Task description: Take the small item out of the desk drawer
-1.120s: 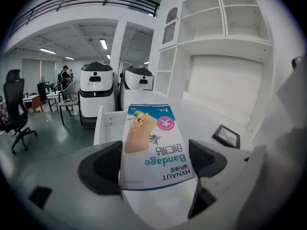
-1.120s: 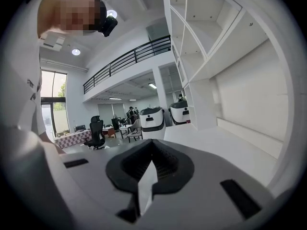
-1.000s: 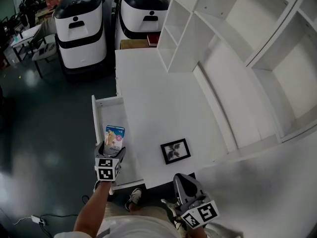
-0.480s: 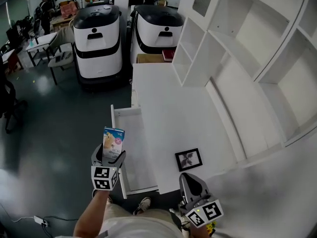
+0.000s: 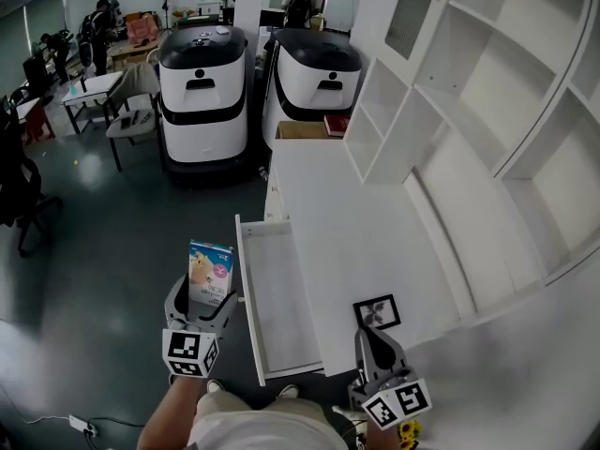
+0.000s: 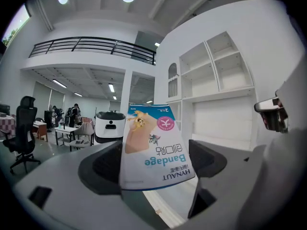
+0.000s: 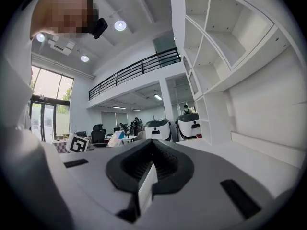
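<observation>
The left hand-held gripper (image 5: 208,300) is held out low on the person's left, jaws pointing away, with the forearm (image 5: 169,411) seen below it. Its jaws are clamped on the lower end of a bandage box (image 5: 210,273), which is held upright. In the left gripper view the print on the box is seen upside down. The box is outside the drawer (image 5: 281,298), just beside its left wall and above the floor (image 5: 112,251). The right hand-held gripper (image 5: 368,343) is kept close to the body at the front edge of the worktop (image 5: 347,223), jaws pressed together with nothing held.

The drawer stands open from the white worktop. A small black picture frame (image 5: 377,311) lies flat near the front edge, just beyond the right hand-held gripper. A white shelf unit (image 5: 469,111) is seen at right, and two white-and-black machines (image 5: 202,82) beyond the worktop. The floor is dark grey.

Chairs and people far back are too small to detail. The right hand is cut off at the bottom of the head view.
</observation>
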`<state>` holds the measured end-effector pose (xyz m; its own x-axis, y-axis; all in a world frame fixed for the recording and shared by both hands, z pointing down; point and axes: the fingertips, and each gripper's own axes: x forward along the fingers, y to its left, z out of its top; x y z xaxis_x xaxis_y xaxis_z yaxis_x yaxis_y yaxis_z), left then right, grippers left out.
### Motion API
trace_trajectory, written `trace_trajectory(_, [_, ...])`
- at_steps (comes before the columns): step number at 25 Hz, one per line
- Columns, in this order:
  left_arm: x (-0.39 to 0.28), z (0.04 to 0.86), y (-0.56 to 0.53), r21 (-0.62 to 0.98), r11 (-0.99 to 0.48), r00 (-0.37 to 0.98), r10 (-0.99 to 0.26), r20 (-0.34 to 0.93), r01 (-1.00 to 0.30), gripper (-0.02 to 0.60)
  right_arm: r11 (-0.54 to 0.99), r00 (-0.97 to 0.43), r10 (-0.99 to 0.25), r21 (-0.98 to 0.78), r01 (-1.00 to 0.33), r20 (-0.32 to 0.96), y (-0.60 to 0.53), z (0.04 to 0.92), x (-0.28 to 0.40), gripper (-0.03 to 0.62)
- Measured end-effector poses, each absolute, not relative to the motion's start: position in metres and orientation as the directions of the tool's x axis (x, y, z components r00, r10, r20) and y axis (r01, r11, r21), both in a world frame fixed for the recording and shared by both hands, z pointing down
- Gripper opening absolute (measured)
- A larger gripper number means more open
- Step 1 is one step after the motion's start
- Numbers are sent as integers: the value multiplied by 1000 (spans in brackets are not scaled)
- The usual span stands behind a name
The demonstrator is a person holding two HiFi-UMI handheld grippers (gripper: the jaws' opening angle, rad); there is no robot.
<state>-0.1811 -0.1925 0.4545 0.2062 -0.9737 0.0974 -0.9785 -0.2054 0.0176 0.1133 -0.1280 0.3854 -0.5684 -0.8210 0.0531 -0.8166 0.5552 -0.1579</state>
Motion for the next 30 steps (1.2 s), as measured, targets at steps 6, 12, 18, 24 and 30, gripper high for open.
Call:
trace_trajectory(6, [-225, 410, -184, 12, -216, 216, -976, 16, -976, 440, 533, -542, -840, -138, -835, 36, -127, 367, 82, 9])
trace_trajectory(12, [-238, 399, -182, 43, -221, 221, -975, -11, -974, 440, 495, -502, -865, -135, -858, 21, -131, 364, 87, 9])
trace_trajectory(18, [-255, 394, -174, 61, -206, 206, -979, -8, -977, 440, 440, -447, -894, -133, -888, 24, -137, 365, 102, 9])
trace_trajectory(24, [-260, 379, -171, 70, -208, 205, -978, -46, -976, 440, 360, -368, -929, -124, -925, 49, -134, 373, 136, 9])
trace_trajectory(30, [-269, 363, -164, 97, -207, 202, -978, -59, -974, 440, 297, -305, -950, -110, -948, 63, -126, 370, 151, 9])
